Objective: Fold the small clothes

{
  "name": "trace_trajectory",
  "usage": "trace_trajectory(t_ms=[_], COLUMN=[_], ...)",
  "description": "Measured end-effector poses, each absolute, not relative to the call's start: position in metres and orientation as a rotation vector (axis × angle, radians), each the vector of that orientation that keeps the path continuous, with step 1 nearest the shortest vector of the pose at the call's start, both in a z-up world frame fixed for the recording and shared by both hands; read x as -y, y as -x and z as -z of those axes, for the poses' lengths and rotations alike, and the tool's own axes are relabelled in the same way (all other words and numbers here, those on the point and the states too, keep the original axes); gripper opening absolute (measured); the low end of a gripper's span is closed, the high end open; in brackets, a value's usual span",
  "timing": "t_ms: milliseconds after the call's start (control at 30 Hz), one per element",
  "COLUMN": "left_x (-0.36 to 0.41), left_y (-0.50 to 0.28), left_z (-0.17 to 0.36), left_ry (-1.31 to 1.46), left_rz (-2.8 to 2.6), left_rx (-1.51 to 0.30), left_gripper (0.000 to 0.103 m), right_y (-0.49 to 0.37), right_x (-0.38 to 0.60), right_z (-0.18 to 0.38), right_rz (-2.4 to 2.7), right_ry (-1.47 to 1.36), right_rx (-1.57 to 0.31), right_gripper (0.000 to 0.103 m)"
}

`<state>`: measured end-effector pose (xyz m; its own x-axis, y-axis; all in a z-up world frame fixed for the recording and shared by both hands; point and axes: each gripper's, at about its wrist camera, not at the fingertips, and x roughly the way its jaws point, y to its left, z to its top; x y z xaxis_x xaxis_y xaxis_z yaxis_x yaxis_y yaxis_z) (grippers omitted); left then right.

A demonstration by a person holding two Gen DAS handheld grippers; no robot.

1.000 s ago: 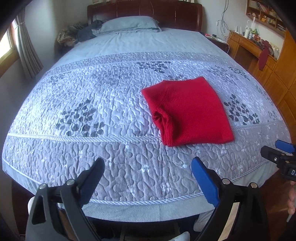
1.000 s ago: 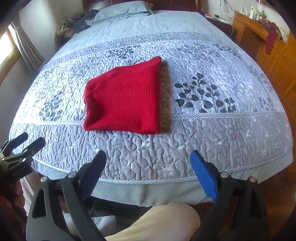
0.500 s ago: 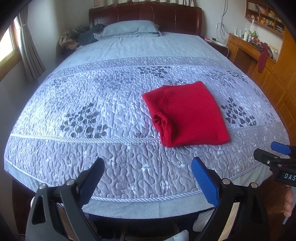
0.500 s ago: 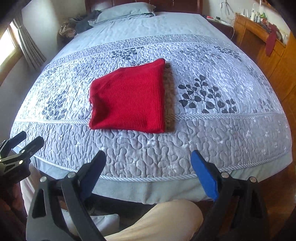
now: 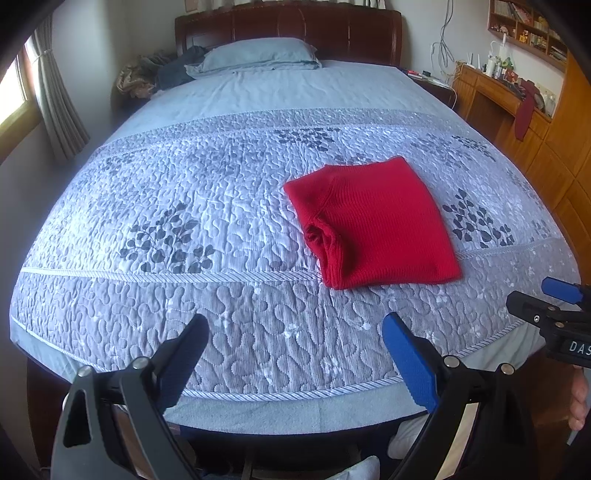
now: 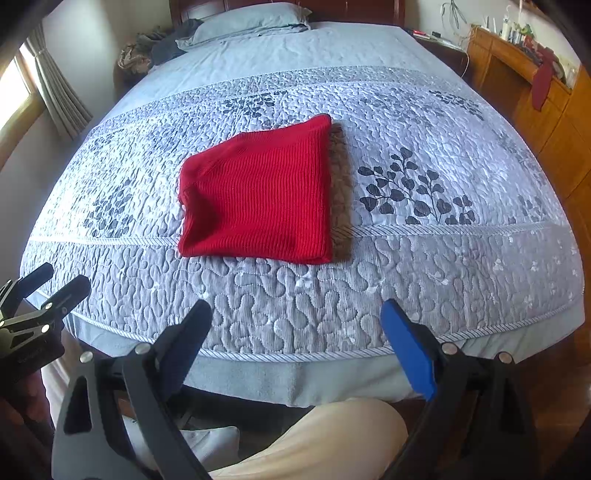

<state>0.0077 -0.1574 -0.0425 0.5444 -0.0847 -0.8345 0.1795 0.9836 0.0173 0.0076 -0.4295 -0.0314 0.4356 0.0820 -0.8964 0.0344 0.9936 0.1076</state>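
A red knitted garment (image 5: 373, 221) (image 6: 258, 195) lies folded into a rough square on the grey quilted bedspread (image 5: 184, 206) (image 6: 443, 258). A brownish strip shows along its right edge in the right wrist view. My left gripper (image 5: 295, 343) is open and empty, held back over the foot edge of the bed, well short of the garment. My right gripper (image 6: 295, 328) is also open and empty, near the same edge. Each gripper appears at the side of the other's view: the right gripper (image 5: 554, 310), the left gripper (image 6: 40, 295).
The bed runs back to a pillow (image 5: 258, 55) and a dark wooden headboard (image 5: 288, 26). A heap of clothes (image 5: 155, 74) sits at the far left. Wooden cabinets (image 5: 535, 140) line the right wall. A window and curtain (image 5: 55, 107) are at left. A person's knee (image 6: 314, 439) is below.
Both grippers have drawn back and risen slightly from the bed, so the garment looks smaller and more of the headboard shows. The garment has not moved.
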Motion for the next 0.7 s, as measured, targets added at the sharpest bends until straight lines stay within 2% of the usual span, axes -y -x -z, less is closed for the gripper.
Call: trace_trajectory(t_ms=[700], left_x=[0.1597], left_y=[-0.0084], left_z=[0.0436], left_ry=[-0.122], left_rz=[0.156], left_rx=[-0.977], left_gripper=[0.095], right_y=[-0.0086], right_x=[0.4334], right_z=[0.0376], right_rz=[-0.026], right_ry=[-0.133], right_rx=[-1.124], right_gripper=[0.093])
